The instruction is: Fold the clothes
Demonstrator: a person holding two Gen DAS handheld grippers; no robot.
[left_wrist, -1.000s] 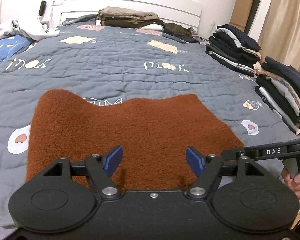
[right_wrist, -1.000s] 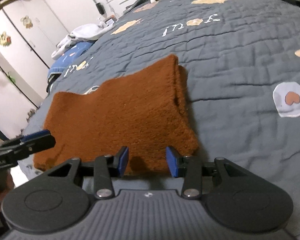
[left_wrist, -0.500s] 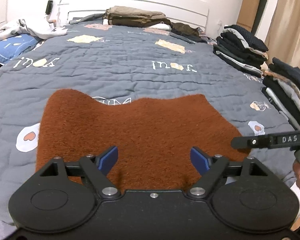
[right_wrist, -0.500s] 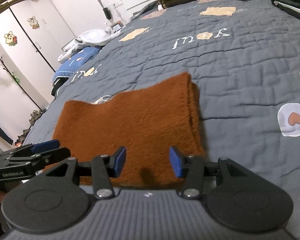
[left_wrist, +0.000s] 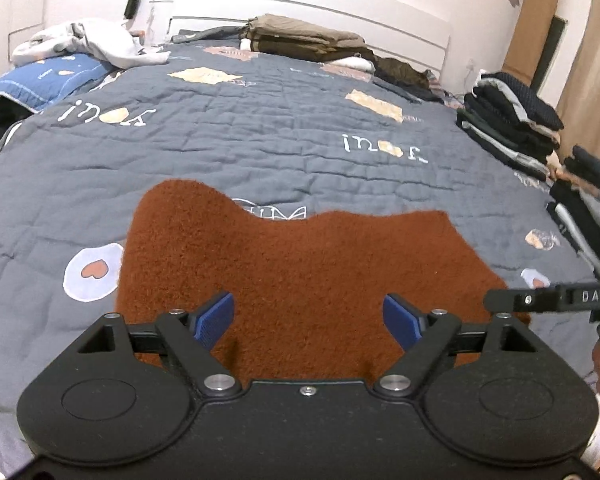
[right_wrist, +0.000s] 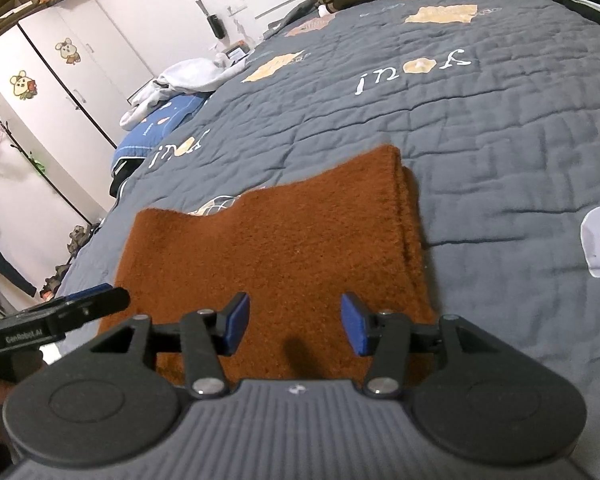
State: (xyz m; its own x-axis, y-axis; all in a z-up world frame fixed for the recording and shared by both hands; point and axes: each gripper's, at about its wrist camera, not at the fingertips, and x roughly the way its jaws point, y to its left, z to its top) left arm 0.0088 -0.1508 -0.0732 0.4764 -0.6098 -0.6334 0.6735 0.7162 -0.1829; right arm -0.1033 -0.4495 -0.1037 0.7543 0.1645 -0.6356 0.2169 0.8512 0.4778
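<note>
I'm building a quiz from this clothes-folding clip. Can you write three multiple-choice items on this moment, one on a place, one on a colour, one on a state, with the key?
1. Where does the folded fleece garment lie?
A. on the grey quilt
B. on the stack of dark clothes
C. on the blue pillow

2. What colour is that garment?
A. white
B. rust brown
C. navy

3. How does the left gripper stand?
A. shut on the garment
B. open, nothing pinched
C. shut on the quilt

Key: 1 A, the garment rests flat on the quilt near the bed's front edge. 2 B, its pile is rust brown in both wrist views. 3 B, its blue pads stand well apart above the garment, pinching no cloth. The right gripper has its jaws opening too, also gripping nothing.
</note>
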